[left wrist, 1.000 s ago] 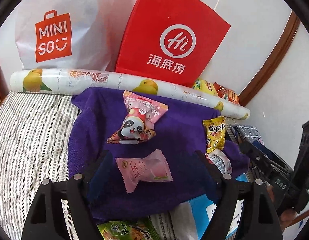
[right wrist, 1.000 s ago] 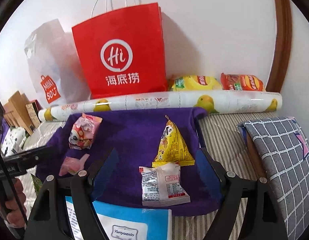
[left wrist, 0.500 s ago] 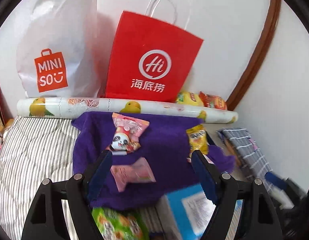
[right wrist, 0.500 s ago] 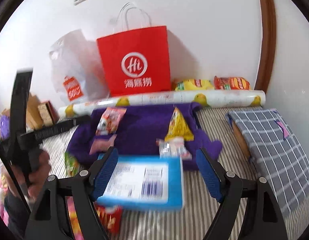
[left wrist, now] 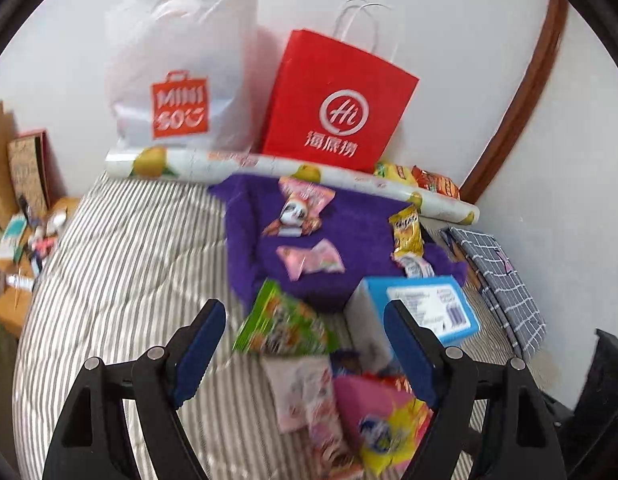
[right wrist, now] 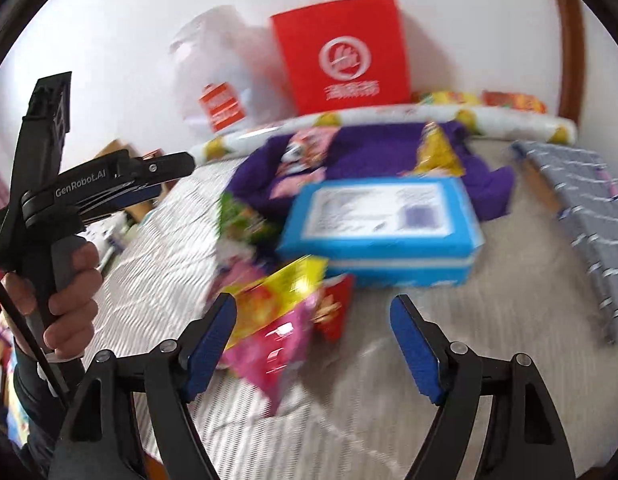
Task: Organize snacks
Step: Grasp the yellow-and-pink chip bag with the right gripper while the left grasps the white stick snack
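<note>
A purple towel (left wrist: 361,220) lies on the striped bed and carries a panda snack packet (left wrist: 299,208), a pink packet (left wrist: 311,258), a yellow packet (left wrist: 407,230) and a small white packet (left wrist: 417,266). In front of it lie a green packet (left wrist: 285,322), a blue box (left wrist: 425,308), and pink and yellow packets (left wrist: 373,420). My left gripper (left wrist: 305,354) is open and empty above the green packet. My right gripper (right wrist: 313,344) is open and empty above the pink and yellow packets (right wrist: 277,320), near the blue box (right wrist: 383,224). The left gripper also shows in the right wrist view (right wrist: 109,188).
A red paper bag (left wrist: 337,104) and a white Miniso bag (left wrist: 181,72) stand against the wall behind a rolled lemon-print sheet (left wrist: 269,166). More snack bags (left wrist: 425,178) lie at the roll's right end. A checked cushion (left wrist: 505,272) is on the right, clutter (left wrist: 21,216) on the left.
Both grippers have pulled back and up from the purple towel. The green packet, blue box and the pink and yellow packets in front of it have come into view. Both stay open.
</note>
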A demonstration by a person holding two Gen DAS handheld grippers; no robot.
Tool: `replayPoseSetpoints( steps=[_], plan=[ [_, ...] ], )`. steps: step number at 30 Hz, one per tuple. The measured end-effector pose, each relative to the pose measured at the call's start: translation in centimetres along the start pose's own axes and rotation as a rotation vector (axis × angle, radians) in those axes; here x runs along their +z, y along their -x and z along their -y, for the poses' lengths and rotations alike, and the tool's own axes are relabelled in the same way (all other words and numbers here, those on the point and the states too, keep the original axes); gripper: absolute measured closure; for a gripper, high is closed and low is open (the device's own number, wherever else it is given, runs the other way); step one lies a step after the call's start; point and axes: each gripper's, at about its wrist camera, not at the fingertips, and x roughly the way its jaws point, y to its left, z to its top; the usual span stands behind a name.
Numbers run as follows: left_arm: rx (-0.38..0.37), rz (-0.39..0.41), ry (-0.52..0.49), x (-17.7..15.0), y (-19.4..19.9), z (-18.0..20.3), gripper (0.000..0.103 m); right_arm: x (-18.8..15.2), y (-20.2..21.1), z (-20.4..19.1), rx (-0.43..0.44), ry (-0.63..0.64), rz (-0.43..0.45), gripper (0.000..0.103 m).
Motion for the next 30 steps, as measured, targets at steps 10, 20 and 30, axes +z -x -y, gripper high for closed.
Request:
replayPoseSetpoints(
  steps=[10, 20, 30],
  plan=[
    [0.082, -0.033, -0.02, -3.2, 1.2, -2.7, 0.023, -1.2, -5.1, -3.5, 0.026, 0.01, -0.079, 0.022],
    [0.056, -0.133, -0.026, -5.5, -1.7, -1.7, 0.023, -1.1, -2.4, -1.7, 0.024, -0.004, 0.003, 0.038],
    [0.084, -0.221, -0.055, -7.8, -5.3, 2.2, 0.038, -3.0, 2.1, 4.6, -0.103, -0.05, 0.046, 0.038]
  ],
)
